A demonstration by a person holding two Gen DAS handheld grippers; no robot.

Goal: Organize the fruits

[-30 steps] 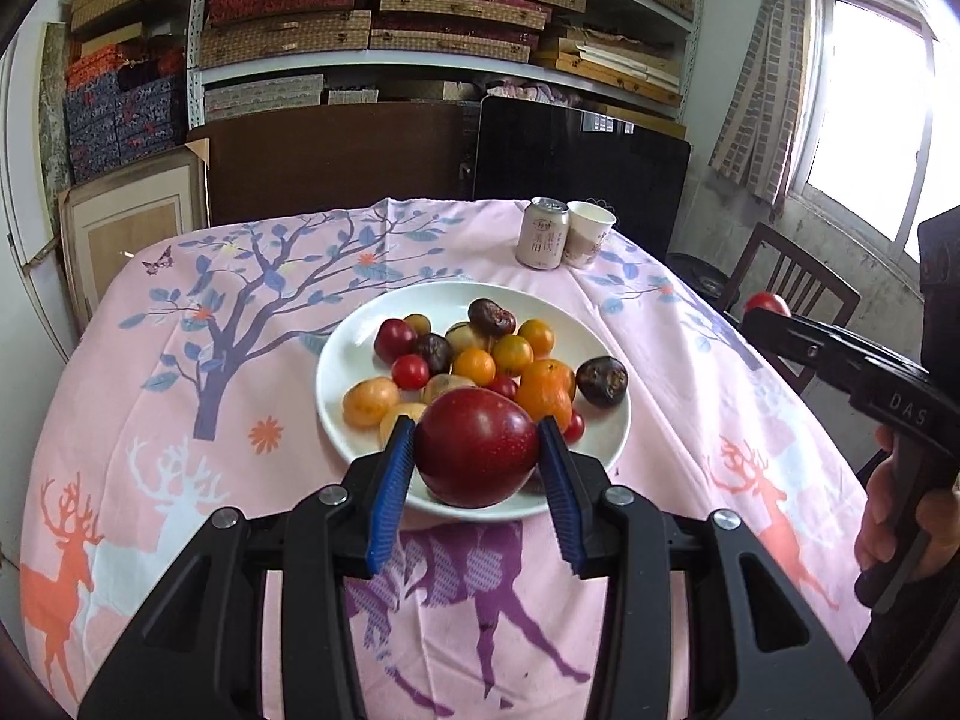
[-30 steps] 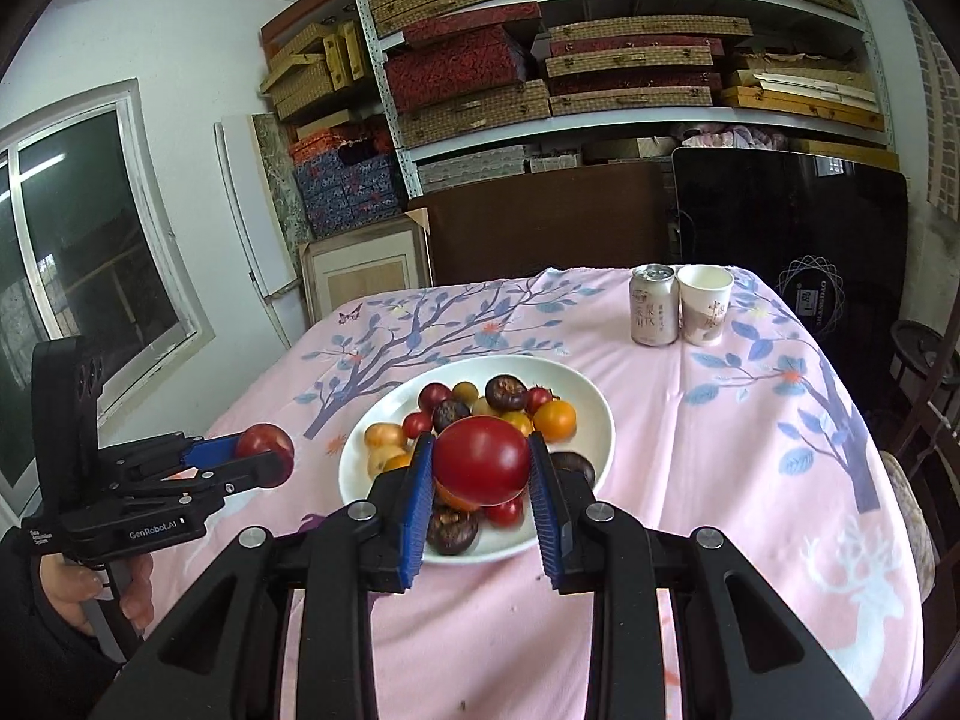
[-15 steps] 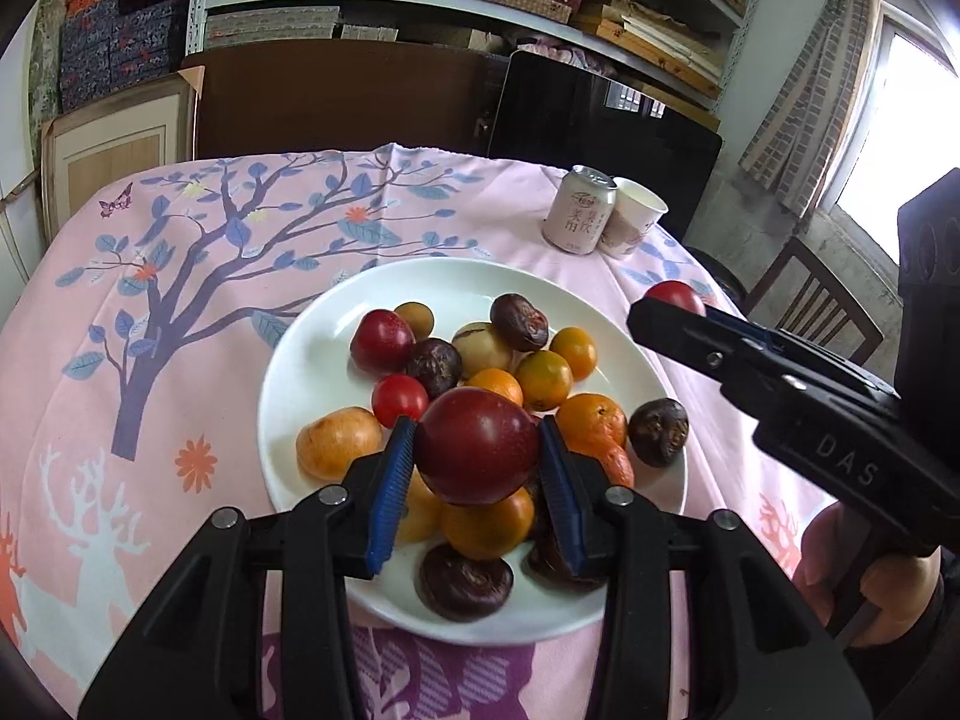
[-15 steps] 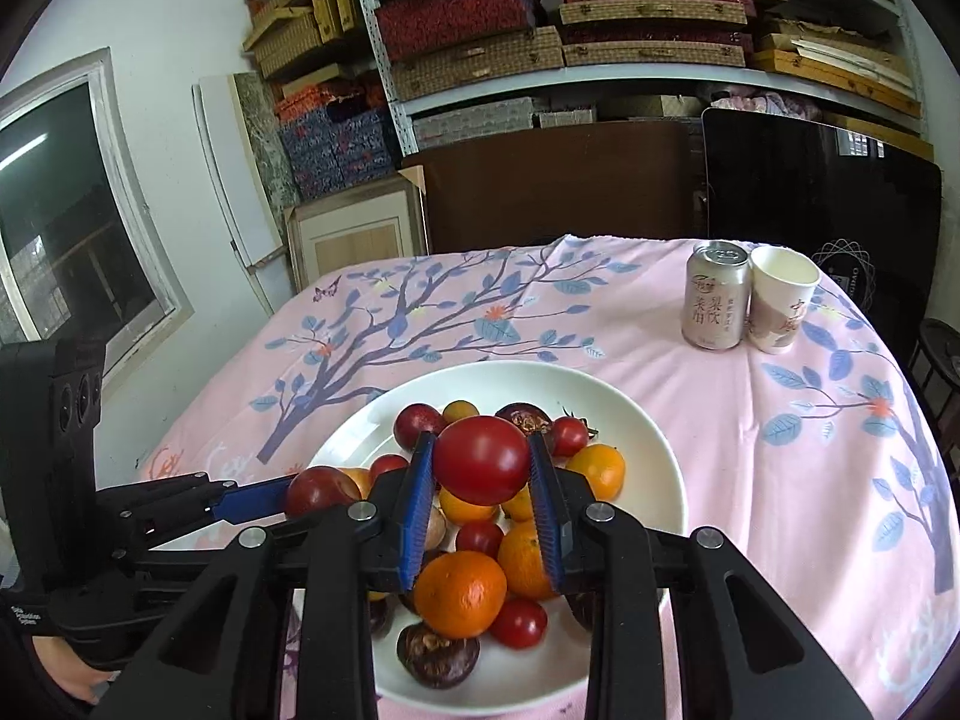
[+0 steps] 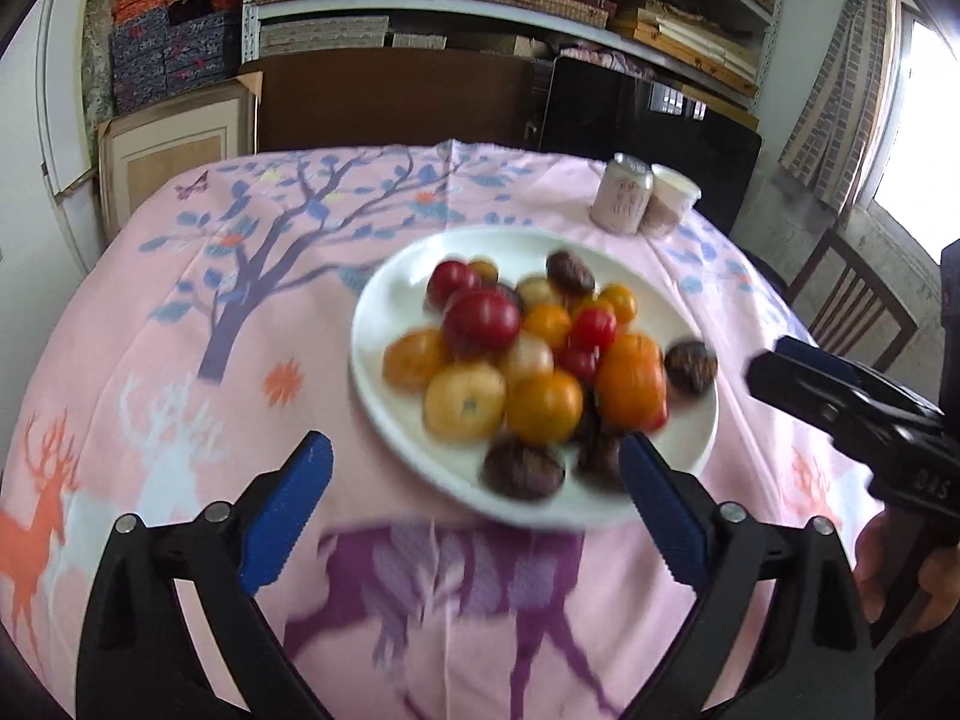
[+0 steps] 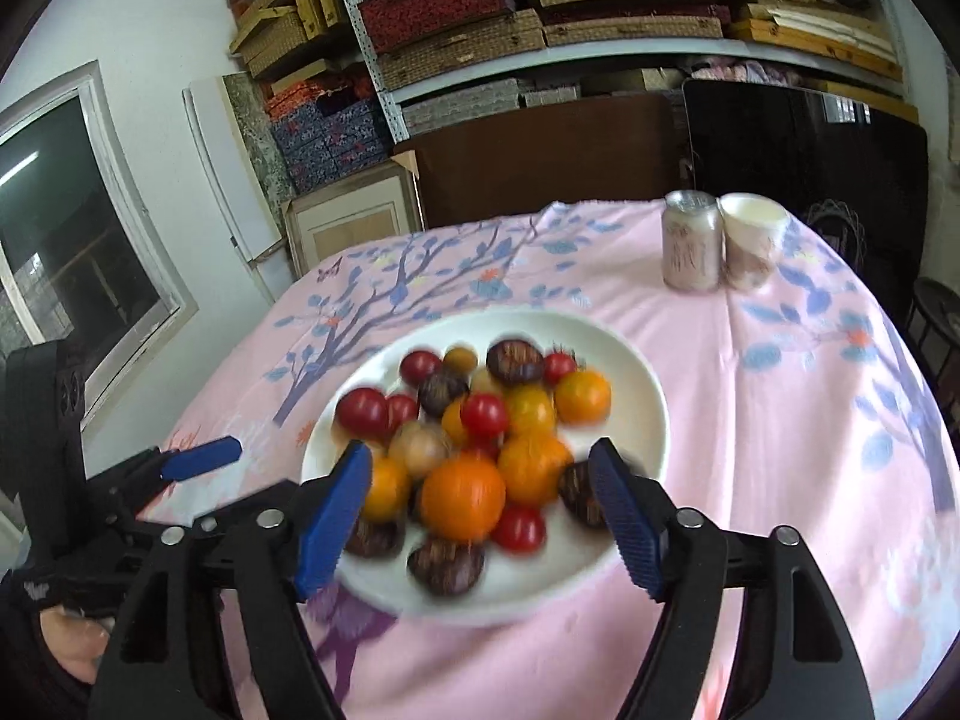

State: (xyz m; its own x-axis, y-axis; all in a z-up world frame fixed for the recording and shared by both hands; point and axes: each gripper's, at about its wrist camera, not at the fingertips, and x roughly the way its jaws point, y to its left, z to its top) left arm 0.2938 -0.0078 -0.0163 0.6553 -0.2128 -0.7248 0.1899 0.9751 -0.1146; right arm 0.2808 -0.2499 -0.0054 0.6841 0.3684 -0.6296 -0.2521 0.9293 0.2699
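A white plate (image 5: 384, 396) (image 6: 636, 420) on the pink tablecloth holds a pile of red, orange, yellow and dark fruits. A large dark red fruit (image 5: 482, 319) lies on top at the pile's left; it also shows in the right wrist view (image 6: 362, 411). A red tomato (image 6: 483, 413) sits near the pile's middle. My left gripper (image 5: 477, 507) is open and empty, just before the plate's near rim. My right gripper (image 6: 480, 516) is open and empty above the plate's near side. Both views are motion-blurred.
A drink can (image 5: 621, 202) (image 6: 690, 248) and a paper cup (image 5: 671, 199) (image 6: 750, 246) stand at the table's far right. Shelves with boxes and a dark panel (image 6: 804, 150) are behind the table. A wooden chair (image 5: 852, 306) stands to the right.
Both grippers have opened and let their red fruits go onto the pile on the plate. Both have pulled back toward the plate's near rim.
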